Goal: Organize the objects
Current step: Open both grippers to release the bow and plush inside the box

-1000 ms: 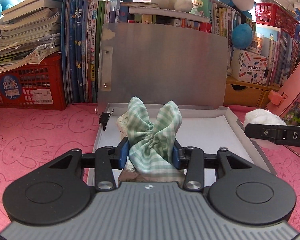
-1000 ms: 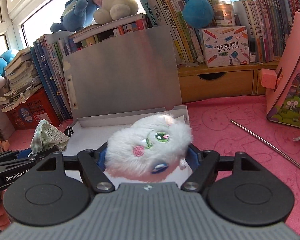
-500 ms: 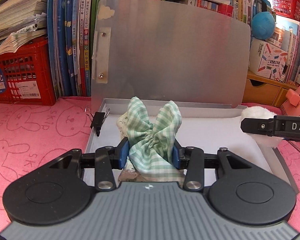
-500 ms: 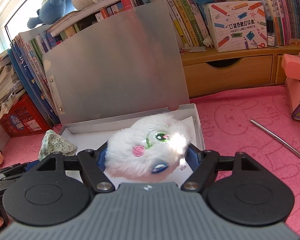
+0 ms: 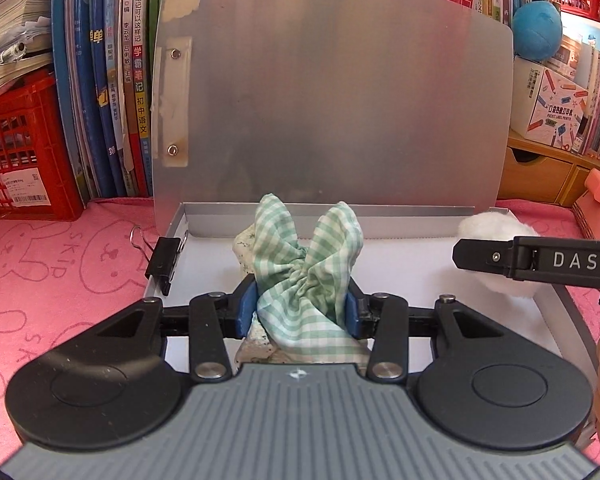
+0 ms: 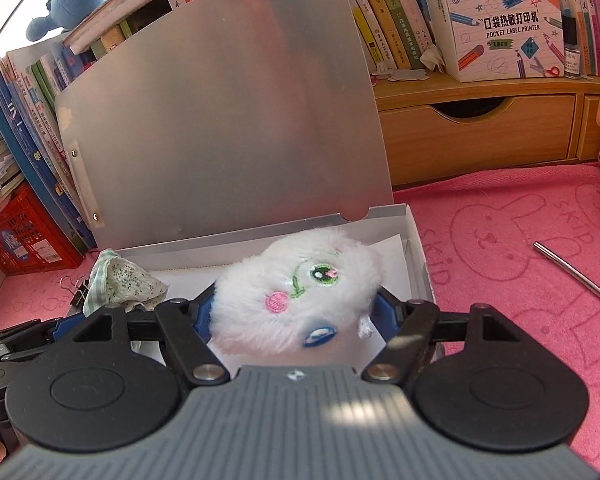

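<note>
The silver box (image 5: 500,216) was the biggest thing before you: shallow, lid (image 5: 340,112) propped upright against the books, standing on the pink surface (image 6: 500,248) with a sheet of white paper lining its floor. A black binder clip (image 5: 163,266) was nipped onto its left wall. It looked light and thin-walled, so a knock on the rim would probably have slid it.

Next down, the white plush toy (image 6: 300,300) sat across your right tongs (image 6: 296,312), jaws spread wide and pressing into the fur on both sides, over the right half of the box. It would have handled as soft and nearly weightless; the pile gives under pressure, so a hold across the thick middle, as you had it, seemed the safe one. Whether it already touched the paper could not be told.

Smaller still, the green checked cloth (image 5: 308,276) was pinched at its gathered waist in your left tongs (image 5: 300,308), jaws nearly closed, two ends fanning upward and a speckled lining showing beneath. It hung over the left half of the box. Limp fabric like that would slump and unfold once freed, so the bunched centre was the place to grip.

You held both hands side by side, each tool tipped forward and downward toward the box floor, lid close ahead.
</note>
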